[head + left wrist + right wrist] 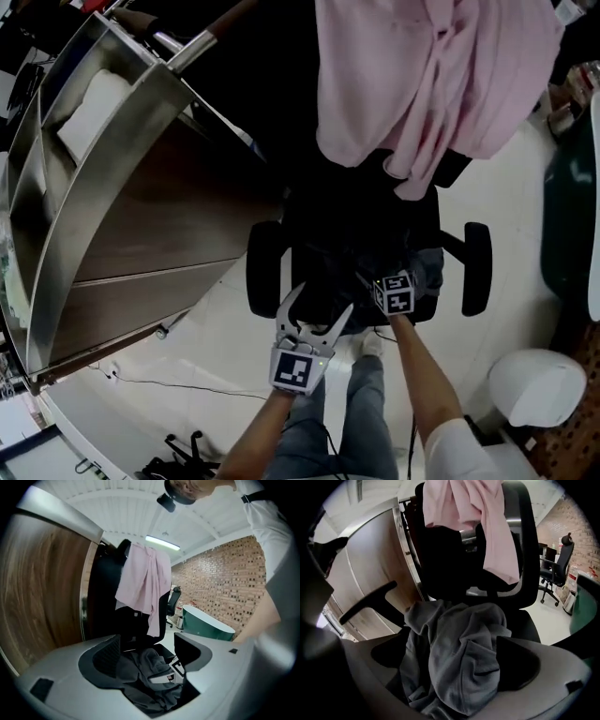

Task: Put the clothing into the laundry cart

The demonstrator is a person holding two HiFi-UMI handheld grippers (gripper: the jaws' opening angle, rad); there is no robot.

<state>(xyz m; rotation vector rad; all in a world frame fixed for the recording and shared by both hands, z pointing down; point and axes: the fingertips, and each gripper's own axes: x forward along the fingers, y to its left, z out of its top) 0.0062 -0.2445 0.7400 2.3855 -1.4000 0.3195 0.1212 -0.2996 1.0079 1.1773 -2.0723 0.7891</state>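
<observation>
- The floor is pale and smooth, and a thin dark cable runs across it at about seven o'clock in the head view.
- The laundry cart fills the head view from nine to eleven o'clock. It has bright metal edges and brown wood-look panels, and it stands just beside the office chair.
- The black office chair sits in the middle of the head view, with an armrest out to each side.
- A pink garment hangs over the chair's back at twelve to one o'clock.
- A grey garment lies crumpled on the chair's seat, outside the cart.
- The left gripper has its jaws spread wide. The grey garment lies ahead between them, and neither pad presses on it.
- The right gripper also has its jaws spread wide. The bunched grey garment sits between them, with no pad squeezing it.
- In the head view both grippers point towards the seat, the left at six o'clock and the right just beside it at five.
- A green tub stands at three o'clock in the left gripper view, in front of a brick wall.
- A light strip glows on the pale ceiling at twelve o'clock.
- A second office chair stands further off, at three o'clock in the right gripper view.
- A white rounded object rests on the floor at four o'clock in the head view.
</observation>
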